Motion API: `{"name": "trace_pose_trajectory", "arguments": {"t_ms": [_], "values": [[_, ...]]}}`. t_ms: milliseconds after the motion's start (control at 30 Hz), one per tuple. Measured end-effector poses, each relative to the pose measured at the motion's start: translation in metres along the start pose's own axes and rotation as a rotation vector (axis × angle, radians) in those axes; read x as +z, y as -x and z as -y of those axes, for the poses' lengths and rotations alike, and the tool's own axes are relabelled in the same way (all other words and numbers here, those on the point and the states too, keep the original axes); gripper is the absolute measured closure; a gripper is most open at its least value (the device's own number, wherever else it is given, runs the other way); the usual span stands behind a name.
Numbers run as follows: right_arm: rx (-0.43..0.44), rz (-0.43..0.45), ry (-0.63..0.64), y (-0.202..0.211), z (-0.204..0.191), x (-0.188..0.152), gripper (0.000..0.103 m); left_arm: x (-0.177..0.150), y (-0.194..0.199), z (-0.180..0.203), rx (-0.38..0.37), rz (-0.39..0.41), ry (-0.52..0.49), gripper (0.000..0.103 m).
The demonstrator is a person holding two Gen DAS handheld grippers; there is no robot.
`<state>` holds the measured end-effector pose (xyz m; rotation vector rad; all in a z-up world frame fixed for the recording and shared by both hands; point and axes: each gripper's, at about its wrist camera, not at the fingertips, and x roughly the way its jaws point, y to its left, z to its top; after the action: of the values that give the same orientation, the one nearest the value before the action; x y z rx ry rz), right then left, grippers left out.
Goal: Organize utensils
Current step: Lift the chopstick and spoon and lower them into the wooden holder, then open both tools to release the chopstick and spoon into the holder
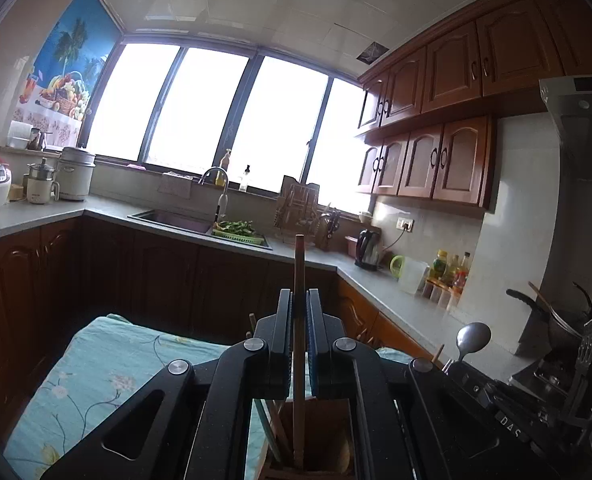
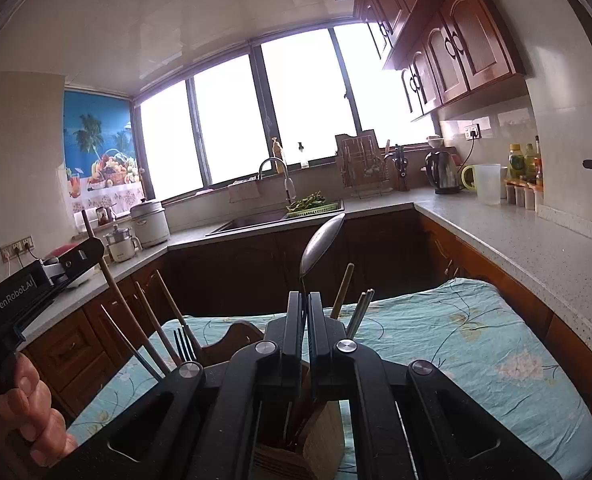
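My left gripper (image 1: 300, 300) is shut on a wooden chopstick (image 1: 299, 264) that stands upright, its lower end inside a wooden utensil holder (image 1: 324, 440). My right gripper (image 2: 307, 304) is shut on the handle of a metal spoon (image 2: 320, 244), bowl up, above the same wooden holder (image 2: 316, 440). The spoon also shows in the left wrist view (image 1: 472, 338). Chopsticks (image 2: 163, 312) and a fork (image 2: 183, 344) stand in the holder to the left. The left gripper's body (image 2: 35, 280) shows at the left of the right wrist view.
The holder stands on a table with a light blue floral cloth (image 2: 436, 340). Kitchen counters (image 2: 516, 236) run around it, with a sink (image 2: 255, 220), kettle (image 2: 442, 172), a clear jug (image 2: 488, 184) and bottles. A stove with a wok (image 1: 564, 324) is at the right.
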<state>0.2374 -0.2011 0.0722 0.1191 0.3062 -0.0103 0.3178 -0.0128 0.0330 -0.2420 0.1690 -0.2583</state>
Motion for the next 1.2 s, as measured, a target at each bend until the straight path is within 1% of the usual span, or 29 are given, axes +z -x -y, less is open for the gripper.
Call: {"name": "trace_pose_trajectory", "arguments": {"t_ms": [133, 233, 300, 433, 467, 567, 767, 867, 1067, 1200], "values": [[0.007, -0.049, 0.0, -0.007, 0.001, -0.014, 0.1, -0.011, -0.009, 0.0, -0.002, -0.034, -0.006, 0.099], [0.019, -0.085, -0.005, -0.007, 0.002, -0.022, 0.1, -0.01, -0.012, -0.002, -0.009, -0.057, -0.007, 0.099], [0.032, -0.121, 0.001, -0.009, 0.001, -0.026, 0.1, -0.007, -0.001, -0.013, -0.02, -0.073, -0.004, 0.099], [0.042, -0.189, 0.017, -0.015, -0.001, -0.037, 0.1, -0.009, 0.003, -0.021, -0.036, -0.119, -0.021, 0.099], [0.043, -0.193, 0.02, -0.015, 0.0, -0.039, 0.1, -0.008, 0.008, -0.025, -0.035, -0.109, -0.027, 0.099], [0.041, -0.208, 0.02, -0.015, 0.0, -0.036, 0.1, -0.005, 0.014, -0.029, -0.035, -0.118, -0.025, 0.099], [0.048, -0.218, 0.005, -0.016, 0.002, -0.035, 0.1, 0.007, 0.01, -0.041, -0.052, -0.156, 0.015, 0.098], [0.05, -0.223, -0.007, -0.017, 0.003, -0.034, 0.1, 0.013, 0.006, -0.046, -0.044, -0.176, 0.028, 0.098], [0.052, -0.23, -0.02, -0.019, 0.008, -0.033, 0.1, 0.022, 0.007, -0.044, -0.034, -0.189, 0.006, 0.098], [0.053, -0.231, -0.024, -0.019, 0.008, -0.031, 0.095, 0.024, 0.004, -0.042, -0.031, -0.211, 0.018, 0.098]]}}
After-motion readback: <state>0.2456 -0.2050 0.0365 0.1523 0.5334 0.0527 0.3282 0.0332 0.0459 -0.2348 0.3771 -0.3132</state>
